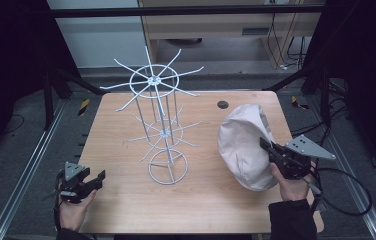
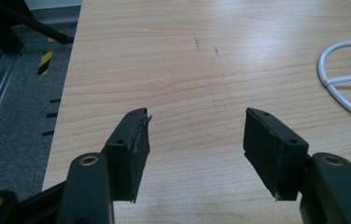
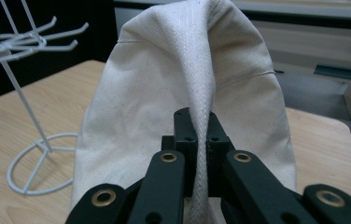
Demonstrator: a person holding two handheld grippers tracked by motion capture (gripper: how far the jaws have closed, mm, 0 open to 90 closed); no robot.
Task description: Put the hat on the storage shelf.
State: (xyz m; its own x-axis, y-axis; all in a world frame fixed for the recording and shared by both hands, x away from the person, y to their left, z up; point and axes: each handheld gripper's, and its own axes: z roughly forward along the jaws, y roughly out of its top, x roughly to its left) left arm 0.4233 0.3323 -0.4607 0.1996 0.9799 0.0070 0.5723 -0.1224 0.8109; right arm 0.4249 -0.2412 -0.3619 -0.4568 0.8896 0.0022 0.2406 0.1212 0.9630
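Bag point(image 1: 243, 150) hangs pinched by its strap point(image 3: 200, 140) in the right gripper point(image 3: 200, 122); contents unseen. Left gripper point(image 2: 194, 135) gapes wide, empty, near the rack point(image 1: 158, 120).

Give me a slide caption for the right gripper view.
Right gripper shut on a fold of the cream cloth bag, white wire rack behind.
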